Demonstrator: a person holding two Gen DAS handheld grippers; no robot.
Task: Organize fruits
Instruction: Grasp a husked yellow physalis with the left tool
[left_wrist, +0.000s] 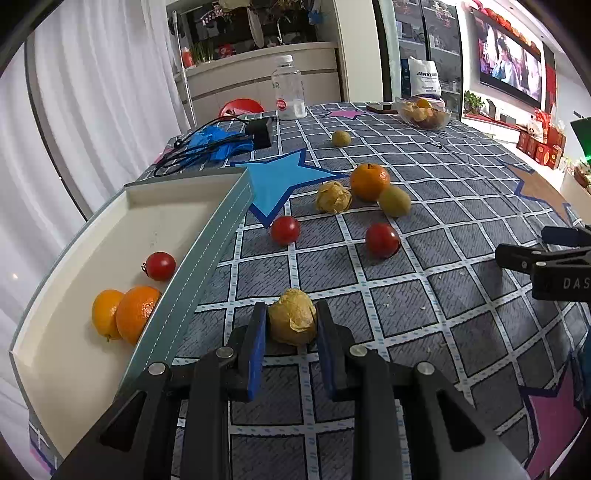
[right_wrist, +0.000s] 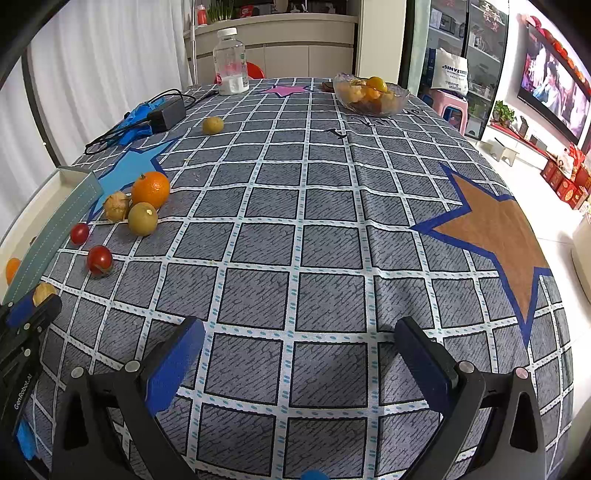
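My left gripper (left_wrist: 290, 319) is shut on a papery yellow husk fruit (left_wrist: 292, 316) just above the cloth, beside the white tray (left_wrist: 74, 332). The tray holds two oranges (left_wrist: 137, 313) and a red tomato (left_wrist: 160, 266). On the cloth lie two tomatoes (left_wrist: 285, 230) (left_wrist: 382, 240), another husk fruit (left_wrist: 333, 197), an orange (left_wrist: 369, 181) and two greenish fruits (left_wrist: 394, 200) (left_wrist: 340, 138). My right gripper (right_wrist: 299, 343) is open and empty over bare cloth; the fruit cluster (right_wrist: 150, 189) lies far to its left.
A glass bowl of fruit (right_wrist: 370, 96), a plastic bottle (right_wrist: 231, 62), a black power adapter with cable (right_wrist: 166, 110) and a blue cloth (left_wrist: 214, 138) sit at the table's far side. The tray's grey-green rim (left_wrist: 207, 258) stands left of my left gripper.
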